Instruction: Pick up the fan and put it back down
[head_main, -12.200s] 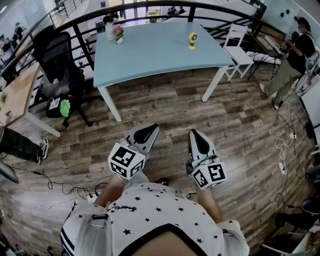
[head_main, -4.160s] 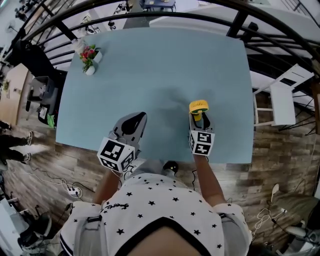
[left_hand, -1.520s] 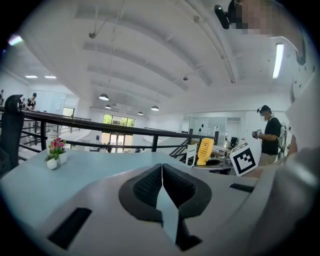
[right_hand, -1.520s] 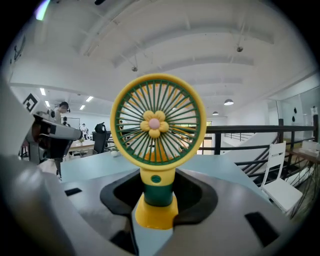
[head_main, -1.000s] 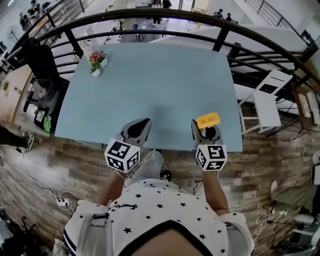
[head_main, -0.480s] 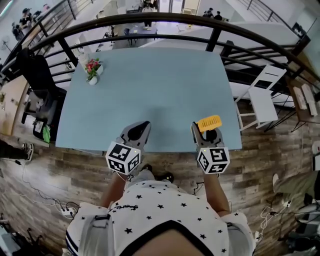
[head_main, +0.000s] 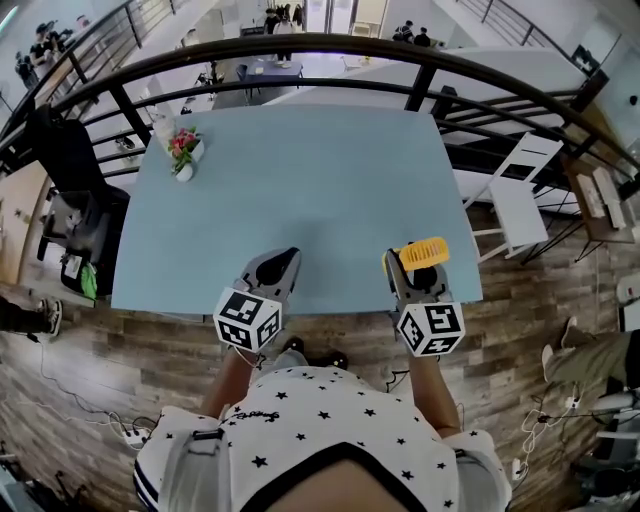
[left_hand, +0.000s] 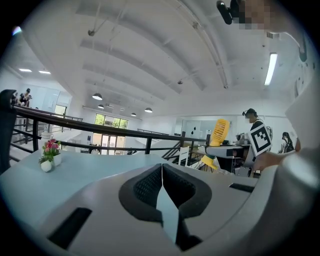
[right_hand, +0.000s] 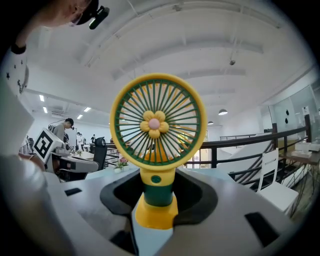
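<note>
Our right tool (head_main: 404, 268) has its jaws closed on the stem of the yellow-and-green fan (right_hand: 157, 120) and holds it upright over the near right corner of the blue worktop (head_main: 320, 180). Our left tool (left_hand: 162, 187) hovers at the near edge, jaws pressed together with nothing between them.

Light-blue table (head_main: 330, 190) centre frame, legs on wood-plank floor (head_main: 110, 350). On the tabletop: small white pot of pink flowers (head_main: 184, 152), upright, upper-left corner near the far edge. White chair (head_main: 520, 200) on the floor just right of the table.
</note>
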